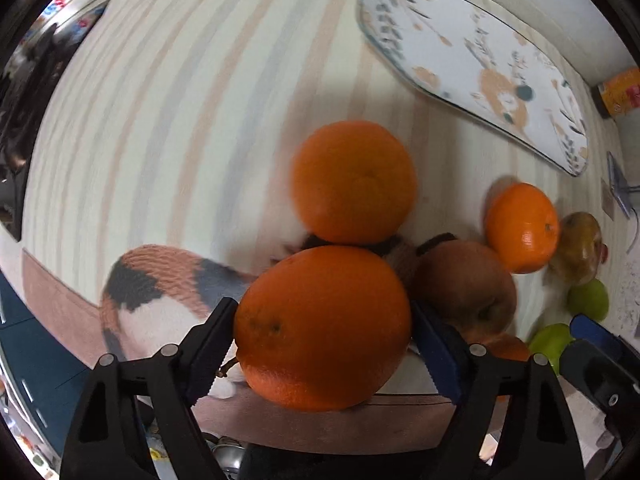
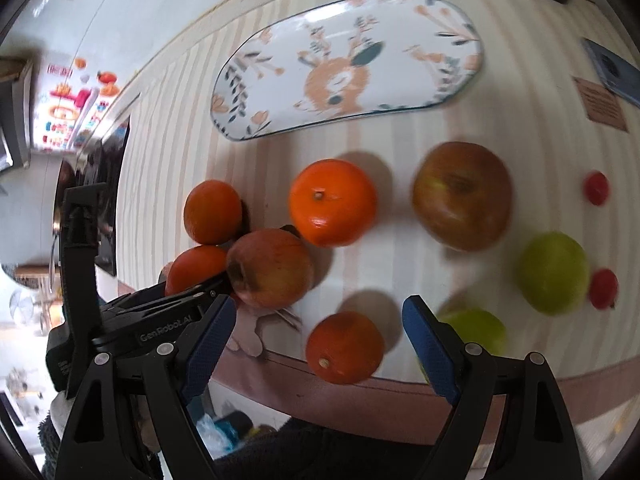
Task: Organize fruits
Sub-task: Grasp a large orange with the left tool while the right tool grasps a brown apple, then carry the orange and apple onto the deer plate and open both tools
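My left gripper (image 1: 323, 354) is shut on a large orange (image 1: 322, 328), and both blue pads press its sides near the table's front edge. Beyond it lie a second orange (image 1: 354, 182) and a reddish apple (image 1: 464, 284). My right gripper (image 2: 320, 336) is open around a small orange (image 2: 344, 348), with a gap on each side. Further off are another orange (image 2: 332, 202), two reddish apples (image 2: 462, 196) (image 2: 270, 268), two green apples (image 2: 554, 272) (image 2: 476, 330) and two small red fruits (image 2: 596, 188). A deer-patterned oval plate (image 2: 348, 68) lies bare at the back.
The striped tablecloth (image 1: 180, 120) has a brown front border (image 2: 360, 400) just under both grippers. An orange-labelled jar (image 1: 620, 92), a blue card (image 2: 612, 70) and a brown card (image 2: 604, 104) sit at the far right. One of the right gripper's pads (image 1: 592, 330) shows close beside the left gripper.
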The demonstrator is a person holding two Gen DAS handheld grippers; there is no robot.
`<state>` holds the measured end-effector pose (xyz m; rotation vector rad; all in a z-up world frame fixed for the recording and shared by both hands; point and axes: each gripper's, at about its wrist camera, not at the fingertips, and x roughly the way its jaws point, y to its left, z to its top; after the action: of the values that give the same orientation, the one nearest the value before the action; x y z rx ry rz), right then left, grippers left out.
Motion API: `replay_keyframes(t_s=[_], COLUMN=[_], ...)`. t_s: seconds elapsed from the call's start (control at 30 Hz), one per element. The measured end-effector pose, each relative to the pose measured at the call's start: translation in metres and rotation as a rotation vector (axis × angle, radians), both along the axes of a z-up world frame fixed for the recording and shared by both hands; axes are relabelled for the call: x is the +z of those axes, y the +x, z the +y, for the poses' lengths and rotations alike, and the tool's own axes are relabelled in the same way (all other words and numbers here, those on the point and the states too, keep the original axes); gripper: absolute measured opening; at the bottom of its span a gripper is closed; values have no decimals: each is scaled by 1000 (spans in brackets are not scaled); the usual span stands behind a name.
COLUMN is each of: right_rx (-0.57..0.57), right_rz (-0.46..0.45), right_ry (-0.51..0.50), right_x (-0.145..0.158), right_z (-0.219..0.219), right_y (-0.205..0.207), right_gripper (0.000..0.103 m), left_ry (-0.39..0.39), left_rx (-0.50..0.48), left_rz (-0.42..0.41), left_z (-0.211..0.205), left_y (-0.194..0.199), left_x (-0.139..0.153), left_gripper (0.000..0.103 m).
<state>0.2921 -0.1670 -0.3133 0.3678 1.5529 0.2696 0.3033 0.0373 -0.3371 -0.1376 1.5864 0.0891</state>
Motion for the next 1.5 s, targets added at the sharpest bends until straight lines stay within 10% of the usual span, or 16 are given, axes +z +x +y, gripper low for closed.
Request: replay_keyframes(t_s=[0.37,0.6,1.13,1.5], right_rx=[30,-45,-152,-167], right_rz=[79,135,130,142], right_ry=[-21,-7,-42,-11], right_x=[-37,-58,-52,-49], right_z=[52,65,62,62], right_y=[22,26,6,6], right_gripper=[87,72,71,71], left_ry=[-126,-179,-269,-281], left_rx=[59,17,-148,-162], left_rz=[42,18,132,91], left_z=[56,61,52,45], left_y=[0,12,13,16], left_x=[-14,-25,-60,6], left_gripper=[88,73,80,80])
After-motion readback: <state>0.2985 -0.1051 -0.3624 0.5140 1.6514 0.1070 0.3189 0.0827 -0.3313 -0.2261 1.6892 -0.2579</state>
